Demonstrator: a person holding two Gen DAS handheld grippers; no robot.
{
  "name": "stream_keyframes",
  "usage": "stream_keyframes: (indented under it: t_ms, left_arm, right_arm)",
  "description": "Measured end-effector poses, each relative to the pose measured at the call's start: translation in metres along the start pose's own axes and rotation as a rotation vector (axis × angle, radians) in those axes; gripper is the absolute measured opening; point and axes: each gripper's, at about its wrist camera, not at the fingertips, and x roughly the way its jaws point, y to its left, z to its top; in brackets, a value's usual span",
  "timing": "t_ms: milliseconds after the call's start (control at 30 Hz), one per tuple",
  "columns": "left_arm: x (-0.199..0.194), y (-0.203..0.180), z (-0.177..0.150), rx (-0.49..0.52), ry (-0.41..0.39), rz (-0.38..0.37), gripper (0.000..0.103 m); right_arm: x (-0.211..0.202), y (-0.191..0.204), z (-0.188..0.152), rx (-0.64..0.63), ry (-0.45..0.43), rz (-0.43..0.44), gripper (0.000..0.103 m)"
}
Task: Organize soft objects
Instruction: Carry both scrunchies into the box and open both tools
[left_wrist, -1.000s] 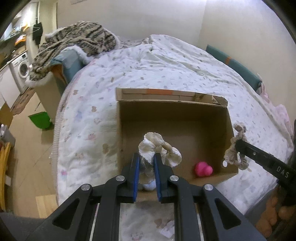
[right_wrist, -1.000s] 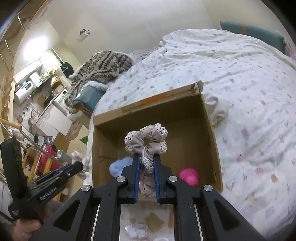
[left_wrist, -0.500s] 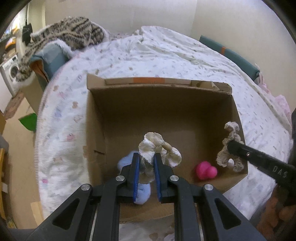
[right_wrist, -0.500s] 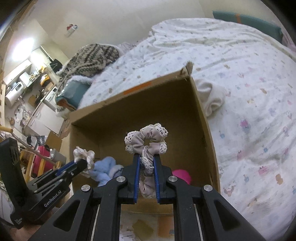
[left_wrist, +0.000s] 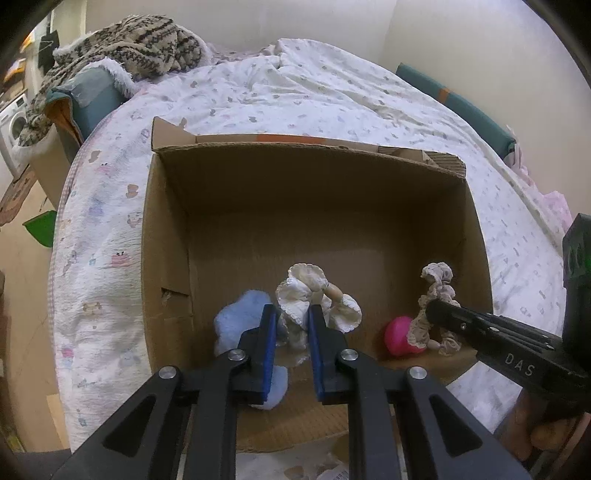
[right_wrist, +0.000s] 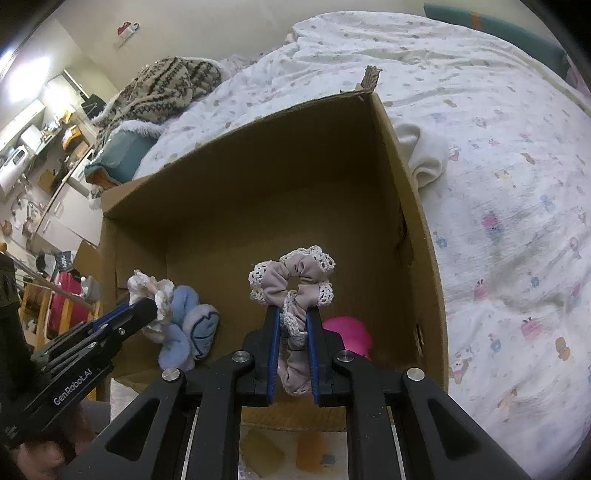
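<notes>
Spread over most of both views is a bed (left_wrist: 332, 92) covered by a pale quilt printed with small animals, and on it an open cardboard box (left_wrist: 306, 206) is set, its flaps standing up along the far rim. At the head of the bed a brown-and-cream knitted blanket (left_wrist: 140, 40) is heaped over a teal cushion (left_wrist: 92, 96), and a washing machine (left_wrist: 14, 125) is seen at the far left edge of the left wrist view. A cream cloth (right_wrist: 424, 155) lies bunched on the quilt just beside the box's right wall.

The left gripper (left_wrist: 291, 325) is held over the near part of the box, pointing steeply down, with its blue-padded jaws pressed together on a cream ruffled scrunchie (left_wrist: 314, 299), whose loop stands up beyond the fingertips. The right gripper (right_wrist: 293, 325) is likewise angled down into the box, its jaws pinching a taupe scrunchie with white lace trim (right_wrist: 295, 280); part of the fabric hangs down between the fingers. Each gripper is also seen from the side in the other camera's view, and the two are held side by side above the box's near half.

On the box floor a light blue plush toy (right_wrist: 192, 328) is lying near the left wall, just under the left gripper, and a bright pink soft object (left_wrist: 400, 334) is resting near the right front corner, partly hidden behind the right gripper's scrunchie. Whether either scrunchie touches the box floor cannot be told.
</notes>
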Motion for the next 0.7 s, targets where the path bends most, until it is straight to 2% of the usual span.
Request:
stream_keyframes:
  t_ms: [333,400,700]
  left_arm:
    - [-0.0028,-0.0064,-0.0032,0.032,-0.015,0.008,0.016]
    - [-0.0029,-0.0064,-0.0035,0.032,-0.016,0.011,0.019]
    - [-0.0053,-0.0077,-0.0053,0.032,-0.023,0.026,0.024]
  right_arm:
    - [0.0074,0.0007,0.0009,-0.005,0.024,-0.007,0.015]
    - [0.0078,0.001,0.0012,-0.006,0.025,-0.007,0.015]
    - [0.0065,-0.0001,0.0012,-0.01,0.017,-0.007,0.015]
